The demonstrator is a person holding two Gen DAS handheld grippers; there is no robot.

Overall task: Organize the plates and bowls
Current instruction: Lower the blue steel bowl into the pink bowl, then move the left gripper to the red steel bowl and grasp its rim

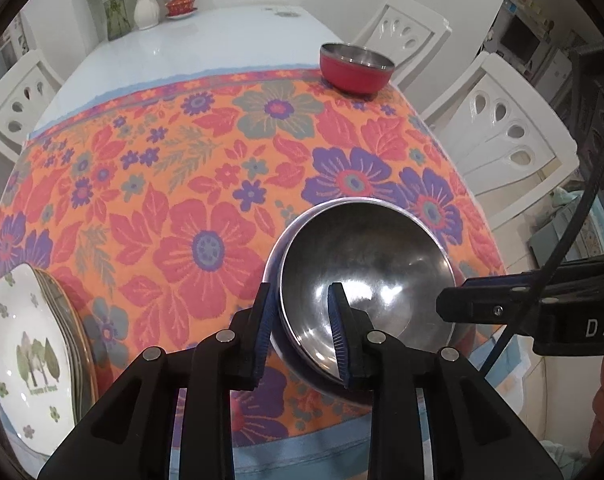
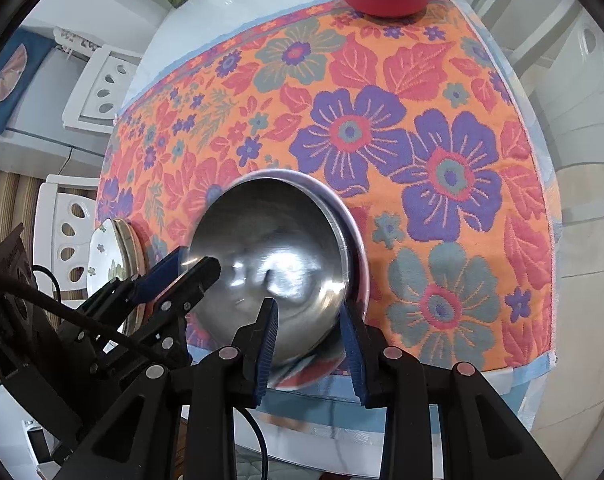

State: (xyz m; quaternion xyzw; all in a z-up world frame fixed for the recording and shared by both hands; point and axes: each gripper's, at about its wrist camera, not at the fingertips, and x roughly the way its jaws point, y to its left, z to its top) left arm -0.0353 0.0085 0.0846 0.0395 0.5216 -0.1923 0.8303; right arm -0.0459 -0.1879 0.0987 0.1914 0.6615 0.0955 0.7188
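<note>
The tabletop [image 1: 230, 52] carries a floral cloth [image 1: 174, 184]. Near its front edge, nested steel bowls [image 1: 365, 264] tilt, mouths facing the cameras. The right gripper [image 2: 311, 344] pinches their near rim; the left gripper [image 1: 300, 336] straddles the opposite rim, contact unclear. Stacked plates [image 1: 26, 360] are partly cut off; a red bowl [image 1: 355, 68] stands upright far back.

My left tool [image 1: 300, 330], right tool [image 2: 309, 346]: black plastic frames, blue ribbed pads, round silver magnets, black cable, white "DA" lettering.
</note>
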